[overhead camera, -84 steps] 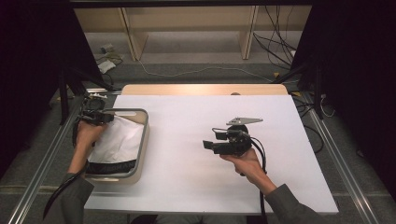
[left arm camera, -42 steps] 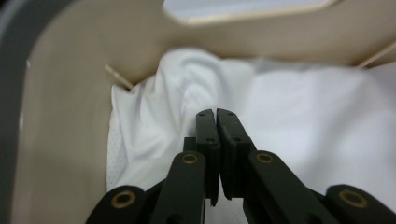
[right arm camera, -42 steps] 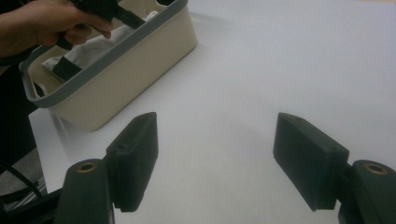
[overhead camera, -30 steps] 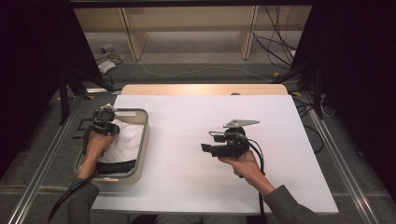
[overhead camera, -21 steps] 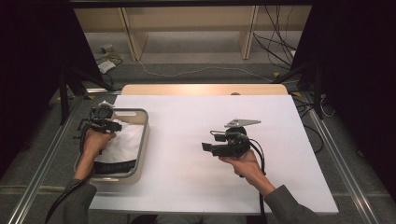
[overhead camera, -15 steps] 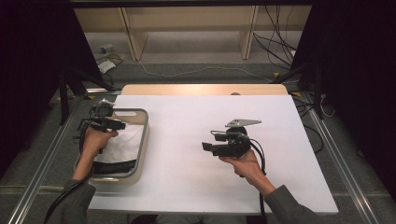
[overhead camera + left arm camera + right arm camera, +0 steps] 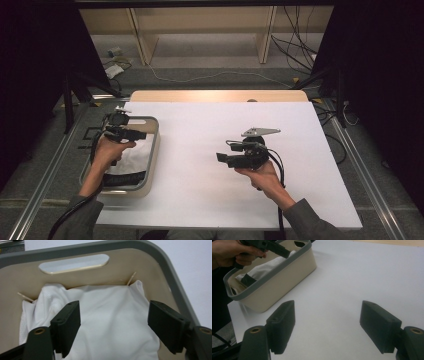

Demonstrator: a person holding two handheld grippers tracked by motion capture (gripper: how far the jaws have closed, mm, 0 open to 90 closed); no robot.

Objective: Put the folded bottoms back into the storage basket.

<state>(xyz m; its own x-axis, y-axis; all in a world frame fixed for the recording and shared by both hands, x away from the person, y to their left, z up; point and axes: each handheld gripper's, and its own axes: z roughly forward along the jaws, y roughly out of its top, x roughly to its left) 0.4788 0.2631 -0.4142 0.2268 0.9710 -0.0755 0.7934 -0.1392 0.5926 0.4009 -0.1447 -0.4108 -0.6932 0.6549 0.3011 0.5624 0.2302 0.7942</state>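
The left gripper (image 7: 131, 134) hangs over the far end of the basket (image 7: 152, 150), and its jaws have just been opening; in the left gripper view they stand wide with nothing pressed between them, the white cloth (image 7: 105, 317) lying loose below and beyond the pads. Against the picture from a second ago, where the same gripper sat low in the basket on the cloth, it now stands higher and nearer the far rim; I judge that the cloth has been let go inside the basket and that the placing step is as good as done, with only the withdrawal of the hand left. The right gripper (image 7: 223, 158) is held level above the bare white table (image 7: 210, 190), well apart from the basket; its jaws are released and grasp nothing, and it has kept its place across the earlier pictures, so it seems to play no part just now.

Outward from there, the cloth fills most of the basket floor; a dark band (image 7: 125, 179) lies at the near end, and whether it belongs to the cloth or is a separate piece I cannot tell. Two thin pale slivers (image 7: 131, 278) show against the basket's inner wall; what they are is unclear. The person's left hand (image 7: 107, 152) covers the middle of the cloth in the high view.
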